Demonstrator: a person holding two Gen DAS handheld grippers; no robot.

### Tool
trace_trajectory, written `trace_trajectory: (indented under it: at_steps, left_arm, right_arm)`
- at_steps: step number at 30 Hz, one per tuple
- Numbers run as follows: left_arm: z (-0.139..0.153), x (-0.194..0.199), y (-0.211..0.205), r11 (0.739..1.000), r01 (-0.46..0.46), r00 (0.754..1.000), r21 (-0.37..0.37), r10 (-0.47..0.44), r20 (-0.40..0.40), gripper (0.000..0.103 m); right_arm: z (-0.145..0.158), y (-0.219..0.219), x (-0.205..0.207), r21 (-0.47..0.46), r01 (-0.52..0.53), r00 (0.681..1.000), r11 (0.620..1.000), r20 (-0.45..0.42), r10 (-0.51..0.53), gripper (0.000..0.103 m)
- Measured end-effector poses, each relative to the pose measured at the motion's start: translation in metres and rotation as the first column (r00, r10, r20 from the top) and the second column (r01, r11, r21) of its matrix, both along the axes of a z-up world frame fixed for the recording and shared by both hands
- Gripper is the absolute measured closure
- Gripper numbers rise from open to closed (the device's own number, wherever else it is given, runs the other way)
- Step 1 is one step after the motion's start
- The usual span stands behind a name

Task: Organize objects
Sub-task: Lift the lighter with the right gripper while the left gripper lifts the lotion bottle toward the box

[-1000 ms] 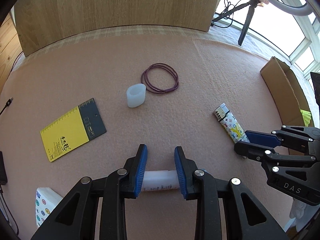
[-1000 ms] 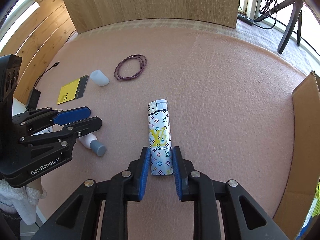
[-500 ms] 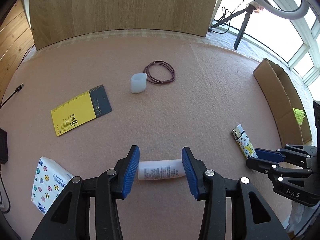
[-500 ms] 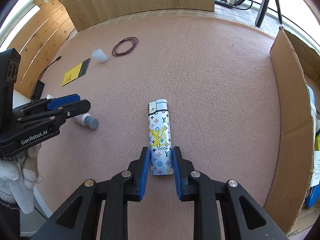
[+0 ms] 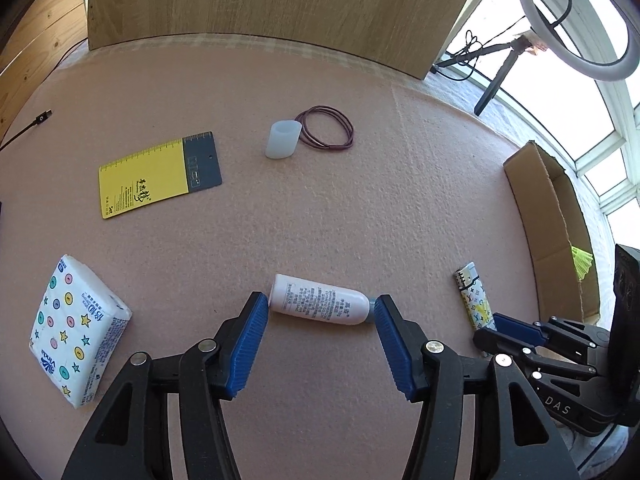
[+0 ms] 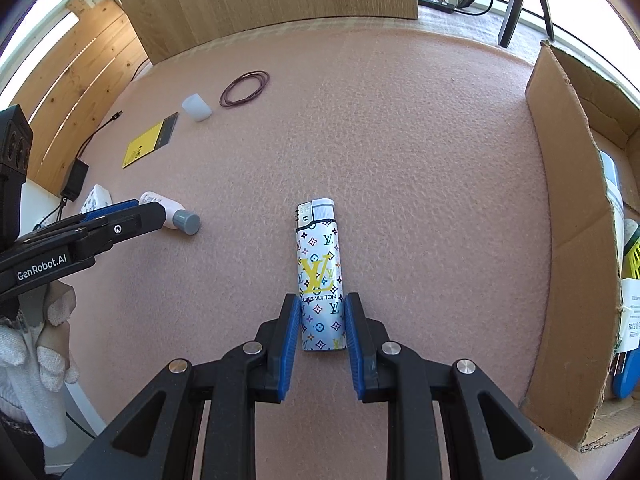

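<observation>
A white bottle [image 5: 312, 300] with a grey cap [image 6: 188, 222] lies on its side on the pink mat [image 5: 360, 208]. My left gripper [image 5: 320, 302] hangs over it, jaws opening. The blue pads stand just off the bottle's two ends without pressing on it. My right gripper [image 6: 322, 303] is shut on the lower half of a patterned lighter [image 6: 318, 276], whose metal top points away from me. In the left wrist view the lighter [image 5: 472, 296] and right gripper [image 5: 494, 322] are at the far right. A cardboard box [image 6: 568, 200] stands open just right of the lighter.
A tissue pack [image 5: 76, 328], a yellow ruler card [image 5: 156, 172], a translucent cup [image 5: 282, 140] and purple loops [image 5: 328, 132] lie on the mat. Several items fill the box. A wooden board [image 5: 260, 0] backs the mat. A cable [image 5: 24, 130] lies at the left edge.
My left jaws have spread off the bottle, which now lies on the mat. My right gripper has carried the lighter rightward to the cardboard box.
</observation>
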State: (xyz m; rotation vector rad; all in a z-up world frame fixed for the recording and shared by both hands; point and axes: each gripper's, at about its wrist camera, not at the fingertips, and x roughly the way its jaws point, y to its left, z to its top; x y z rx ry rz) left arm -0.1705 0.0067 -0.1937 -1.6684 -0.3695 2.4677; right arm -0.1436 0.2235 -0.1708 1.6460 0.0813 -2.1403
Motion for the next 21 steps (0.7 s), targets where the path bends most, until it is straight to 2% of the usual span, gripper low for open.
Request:
trace_trajectory:
  at_steps: [7,13,18,21]
  left_arm:
    - [-0.005,-0.013,0.022,0.999,0.037,0.999,-0.017,-0.037,-0.002,0.046]
    - [-0.012,-0.006,0.047,0.994,0.085,0.996,-0.068,-0.086,-0.009,0.062]
    - [-0.014,0.003,0.054,0.992,0.097,0.995,-0.078,-0.098,-0.016,0.079]
    - [-0.014,0.008,0.054,0.991,0.100,0.995,-0.085,-0.102,-0.021,0.082]
  right_arm:
    - [0.000,0.002,0.000,0.001,0.004,1.000,1.000,0.000,-0.004,0.082]
    - [0.000,0.003,0.000,0.002,0.005,1.000,1.000,-0.004,-0.005,0.082]
    - [0.001,0.001,-0.001,0.018,-0.007,1.000,1.000,-0.014,0.007,0.081]
    - [0.001,-0.003,-0.002,0.036,-0.021,0.999,0.999,-0.029,0.022,0.076]
